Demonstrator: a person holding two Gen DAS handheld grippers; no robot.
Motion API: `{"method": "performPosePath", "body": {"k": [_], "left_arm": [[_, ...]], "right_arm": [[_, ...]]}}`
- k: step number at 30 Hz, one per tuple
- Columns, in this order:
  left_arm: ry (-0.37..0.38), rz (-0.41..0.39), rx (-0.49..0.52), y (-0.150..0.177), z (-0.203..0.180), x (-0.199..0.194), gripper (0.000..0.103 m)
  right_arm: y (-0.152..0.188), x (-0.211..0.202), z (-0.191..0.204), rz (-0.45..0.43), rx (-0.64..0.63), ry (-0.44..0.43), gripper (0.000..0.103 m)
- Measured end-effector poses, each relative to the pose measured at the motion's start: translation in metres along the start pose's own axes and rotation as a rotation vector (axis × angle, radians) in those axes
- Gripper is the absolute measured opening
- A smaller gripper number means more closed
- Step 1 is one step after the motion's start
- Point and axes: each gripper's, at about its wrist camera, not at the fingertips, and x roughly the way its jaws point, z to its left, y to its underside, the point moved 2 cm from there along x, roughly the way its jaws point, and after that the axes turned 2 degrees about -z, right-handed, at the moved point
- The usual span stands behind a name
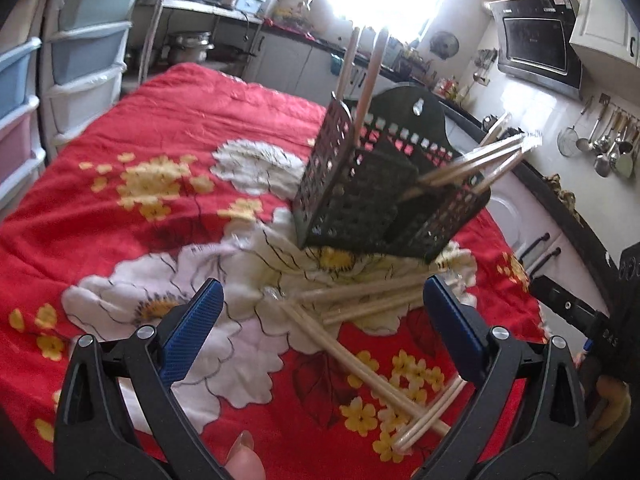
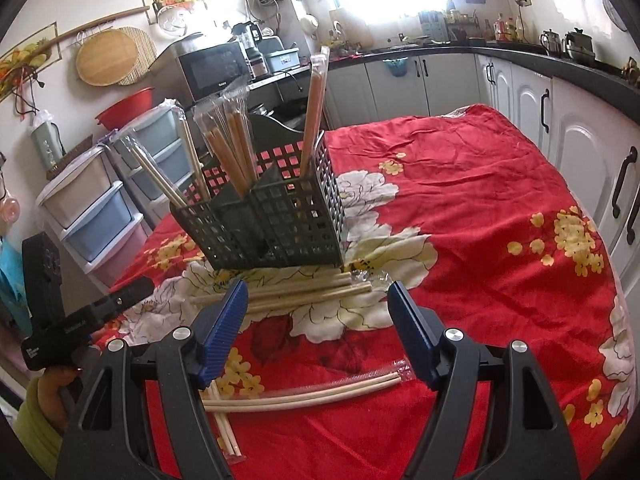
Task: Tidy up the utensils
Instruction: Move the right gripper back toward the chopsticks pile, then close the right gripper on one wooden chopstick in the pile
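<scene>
I hold both grippers over the bed-like tabletop, which is covered by a red floral cloth, and neither one grips anything. My left gripper stands spread wide, its blue pads on either side of the loose chopsticks below without touching them. My right gripper is also parted, though less widely, and nothing sits between its pads either.

The dark perforated caddy stands upright toward the middle of the cloth, nearer the edge that faces the stacked plastic drawers. It already carries several wrapped chopstick pairs, leaning outward against its rims because the compartments are deep and loose (one pair stands almost straight in the right-hand cell).

The rest still lie flat. A bundle of pale chopsticks rests right against the foot of the caddy, on the side facing me. Another wrapped pair lies crosswise nearer my edge of the cloth, and a third set runs under my right gripper's left finger, crossing it.

I judge that I have both grippers tipped downward so the pads can straddle a thin stick from above. The crossed pairs may snag on each other if I pick the lower one first, so the top one looks the safer choice.
</scene>
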Motion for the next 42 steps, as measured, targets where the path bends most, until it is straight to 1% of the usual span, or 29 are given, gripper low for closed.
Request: {"method": "performPosePath", "body": {"k": [1,3,6,7,9,12,16,20,26,29,34,38,40,42], "left_arm": [[0.004,0.011,-0.002,0.001,0.001,0.002,0.084],[0.009,0.031,-0.004,0.005,0.002,0.007,0.072],[0.022,0.054,-0.018,0.007,0.005,0.012,0.062],[0.024,0.06,-0.022,0.008,0.006,0.014,0.06],[0.027,0.069,-0.025,0.008,0.007,0.017,0.054],[0.03,0.079,-0.016,0.007,0.008,0.022,0.049],[0.034,0.082,0.014,0.003,0.008,0.028,0.045],[0.05,0.111,0.029,0.002,0.009,0.037,0.036],[0.059,0.138,0.023,0.002,0.013,0.047,0.036],[0.072,0.142,0.014,0.002,0.015,0.05,0.035],[0.076,0.156,0.001,0.004,0.017,0.054,0.027],[0.076,0.159,-0.007,0.005,0.018,0.055,0.021],[0.079,0.159,-0.008,0.005,0.018,0.055,0.016],[0.085,0.157,-0.011,0.005,0.018,0.054,0.008]], "right_arm": [[0.001,0.001,0.0,0.003,-0.001,0.0,0.07],[0.003,0.002,-0.001,0.009,0.0,0.003,0.07],[0.005,0.003,-0.004,0.017,0.002,0.008,0.07],[0.007,0.003,-0.005,0.02,0.003,0.011,0.07],[0.009,0.003,-0.008,0.026,0.009,0.016,0.07],[0.013,0.004,-0.012,0.035,0.016,0.026,0.07],[0.017,0.005,-0.017,0.044,0.024,0.035,0.07],[0.02,0.004,-0.021,0.049,0.033,0.043,0.07],[0.024,0.007,-0.026,0.068,0.037,0.05,0.07],[0.03,0.013,-0.029,0.111,0.04,0.051,0.07],[0.04,0.022,-0.033,0.17,0.074,0.034,0.07],[0.046,0.027,-0.036,0.198,0.102,0.031,0.07],[0.048,0.027,-0.039,0.202,0.118,0.032,0.07],[0.049,0.028,-0.042,0.203,0.135,0.029,0.07]]}}
